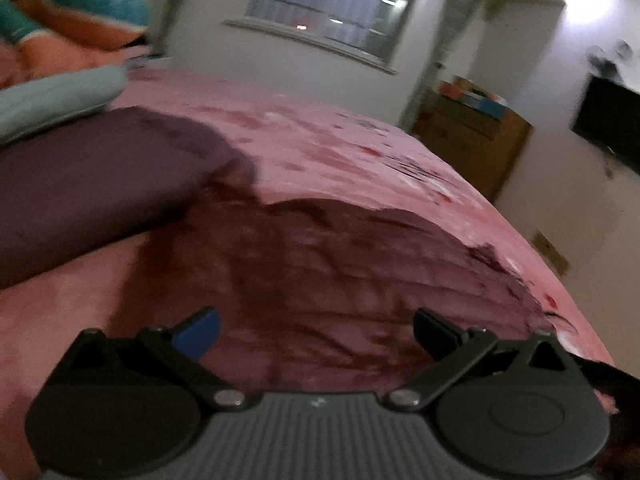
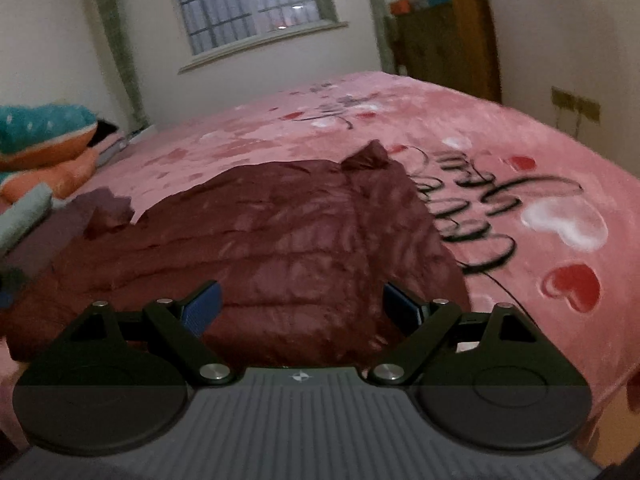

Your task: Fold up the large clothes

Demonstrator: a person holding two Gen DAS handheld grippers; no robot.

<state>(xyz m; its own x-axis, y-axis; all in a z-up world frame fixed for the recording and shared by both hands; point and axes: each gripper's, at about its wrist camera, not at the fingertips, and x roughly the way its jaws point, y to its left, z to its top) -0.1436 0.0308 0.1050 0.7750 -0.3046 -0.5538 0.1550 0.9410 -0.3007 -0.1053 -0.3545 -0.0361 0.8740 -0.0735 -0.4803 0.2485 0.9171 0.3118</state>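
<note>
A dark red quilted jacket [image 2: 280, 240] lies spread on the pink bed blanket [image 2: 520, 152], one corner sticking up at its far end. In the left wrist view the same jacket [image 1: 320, 272] fills the middle, blurred. My left gripper [image 1: 316, 332] hovers over the jacket's near part, wide open, nothing between its blue pads. My right gripper [image 2: 300, 308] is also wide open above the jacket's near edge, holding nothing. A purple folded garment [image 1: 100, 184] lies left of the jacket.
A grey folded cloth [image 1: 56, 100] and teal-and-orange pillows [image 2: 44, 136] sit at the bed's left. A wooden cabinet [image 2: 448, 40] stands by the far wall beside the barred window [image 2: 252, 4]. A dark screen [image 1: 608, 120] hangs on the right wall.
</note>
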